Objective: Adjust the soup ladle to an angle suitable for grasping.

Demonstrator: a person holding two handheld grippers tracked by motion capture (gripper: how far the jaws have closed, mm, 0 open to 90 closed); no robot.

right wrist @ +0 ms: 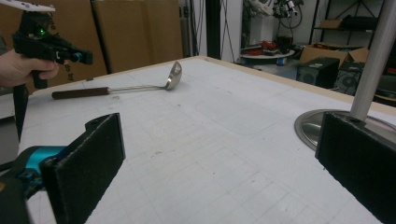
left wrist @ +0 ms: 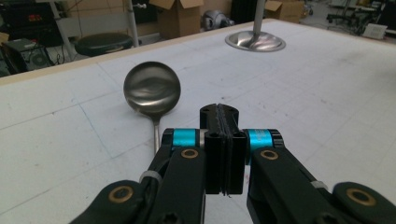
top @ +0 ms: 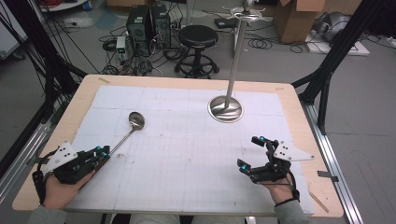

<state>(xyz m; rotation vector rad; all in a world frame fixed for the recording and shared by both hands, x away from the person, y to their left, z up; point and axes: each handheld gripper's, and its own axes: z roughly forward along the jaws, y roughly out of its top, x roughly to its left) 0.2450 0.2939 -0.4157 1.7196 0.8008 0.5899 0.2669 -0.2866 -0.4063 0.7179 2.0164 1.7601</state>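
Just ahead of L gripper (top: 103,151) closed jaws – ladle (top: 129,128) handle; R gripper (top: 251,154) jaws wide open

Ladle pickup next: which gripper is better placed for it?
Left, probably. The left gripper hovers shut right above the ladle handle's end, though it must open first. The right gripper is open but sits across the table, nearer the stand.

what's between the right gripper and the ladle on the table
Nothing: in the high view only bare white mat lies between the right gripper and the ladle.
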